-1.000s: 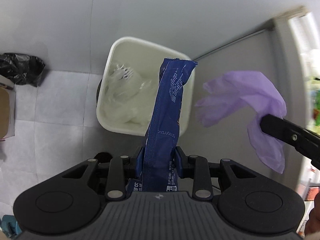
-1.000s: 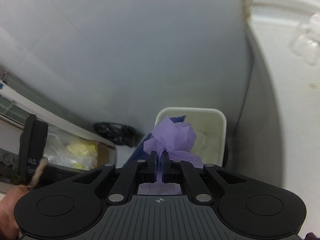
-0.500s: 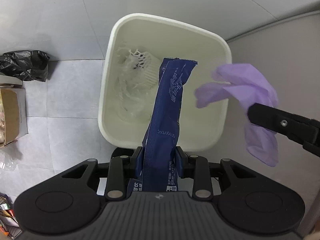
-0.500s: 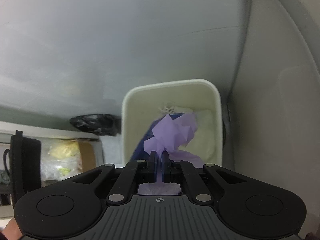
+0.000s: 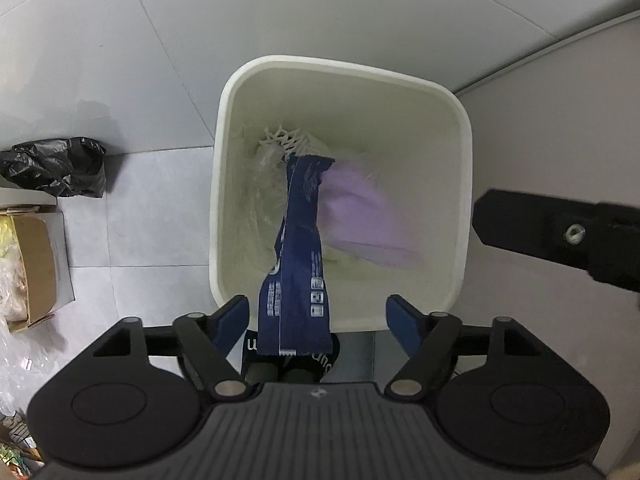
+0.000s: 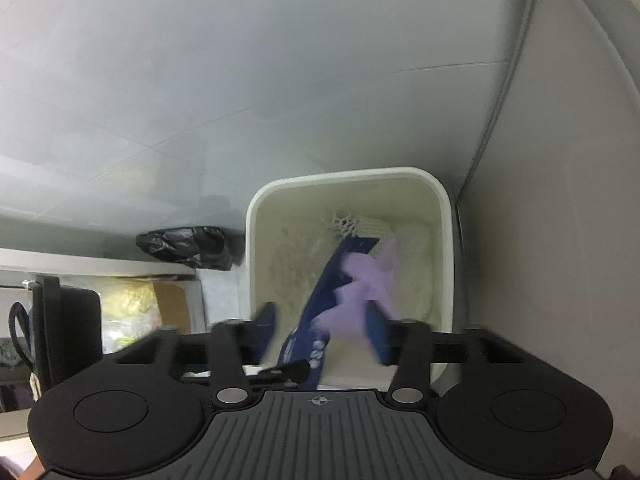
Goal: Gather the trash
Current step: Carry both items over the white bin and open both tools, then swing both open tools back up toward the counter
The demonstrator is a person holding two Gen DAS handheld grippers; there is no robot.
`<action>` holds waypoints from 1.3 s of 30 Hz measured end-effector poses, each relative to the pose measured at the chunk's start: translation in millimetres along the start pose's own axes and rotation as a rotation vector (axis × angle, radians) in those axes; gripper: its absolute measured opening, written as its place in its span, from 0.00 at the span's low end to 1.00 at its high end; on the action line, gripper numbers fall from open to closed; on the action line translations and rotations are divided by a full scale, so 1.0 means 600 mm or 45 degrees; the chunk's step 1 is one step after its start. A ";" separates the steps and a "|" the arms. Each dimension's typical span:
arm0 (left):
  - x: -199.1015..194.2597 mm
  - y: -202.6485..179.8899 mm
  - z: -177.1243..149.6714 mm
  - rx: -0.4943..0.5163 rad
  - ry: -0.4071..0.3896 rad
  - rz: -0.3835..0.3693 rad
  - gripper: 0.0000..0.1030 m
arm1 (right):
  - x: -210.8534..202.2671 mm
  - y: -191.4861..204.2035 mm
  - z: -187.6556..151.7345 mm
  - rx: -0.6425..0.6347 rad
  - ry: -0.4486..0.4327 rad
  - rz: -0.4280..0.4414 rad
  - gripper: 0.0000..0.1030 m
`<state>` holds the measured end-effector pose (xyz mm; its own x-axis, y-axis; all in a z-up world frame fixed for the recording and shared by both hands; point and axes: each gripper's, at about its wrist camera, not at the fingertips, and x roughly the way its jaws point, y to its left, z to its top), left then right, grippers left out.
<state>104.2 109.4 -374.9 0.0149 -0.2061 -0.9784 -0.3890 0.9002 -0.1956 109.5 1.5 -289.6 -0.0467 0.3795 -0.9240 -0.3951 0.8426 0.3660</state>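
Note:
A white waste bin (image 5: 464, 128) (image 6: 444, 200) stands on the floor below both grippers, with crumpled clear plastic and white foam netting (image 5: 292, 140) inside. My left gripper (image 5: 318, 314) hangs over the bin's near rim, its jaws opening. A dark blue wrapper (image 5: 298, 264) (image 6: 332, 292) drops free between them into the bin. My right gripper (image 6: 324, 330) is also above the bin with its jaws opening. A blurred purple glove (image 5: 356, 220) (image 6: 368, 276) falls away from it, touching neither pad. One right finger (image 5: 552, 232) shows at the right of the left wrist view.
A grey wall or cabinet side (image 5: 560, 100) runs close along the bin's right. A black plastic bag (image 5: 56, 168) (image 6: 184, 246) lies on the tiled floor to the left. An open cardboard box (image 5: 36, 264) (image 6: 168, 300) sits nearer, under a white shelf edge (image 6: 80, 266).
Both grippers came down over the bin and their jaws spread apart. The blue wrapper slipped out of the left one and the purple glove left the right one; both are falling in.

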 end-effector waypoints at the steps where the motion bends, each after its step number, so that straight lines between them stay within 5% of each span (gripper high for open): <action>1: 0.001 -0.001 0.001 0.000 0.000 0.004 0.73 | -0.002 0.000 0.001 -0.002 -0.001 0.001 0.66; 15: -0.023 -0.001 -0.022 0.006 -0.061 0.024 0.83 | -0.046 0.051 -0.012 -0.177 -0.029 -0.118 0.82; 29: -0.115 0.010 -0.073 -0.056 -0.229 -0.041 0.86 | -0.232 0.150 -0.113 -0.537 -0.543 -0.254 0.93; 39: -0.193 -0.016 -0.099 -0.014 -0.377 -0.126 0.88 | -0.348 0.130 -0.185 -0.618 -0.866 -0.407 0.97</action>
<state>51.8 101.8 -255.7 0.3201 -0.1702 -0.9320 -0.3825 0.8768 -0.2915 -13.2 -54.7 -80.4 0.6255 0.4288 -0.6518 -0.6478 0.7511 -0.1274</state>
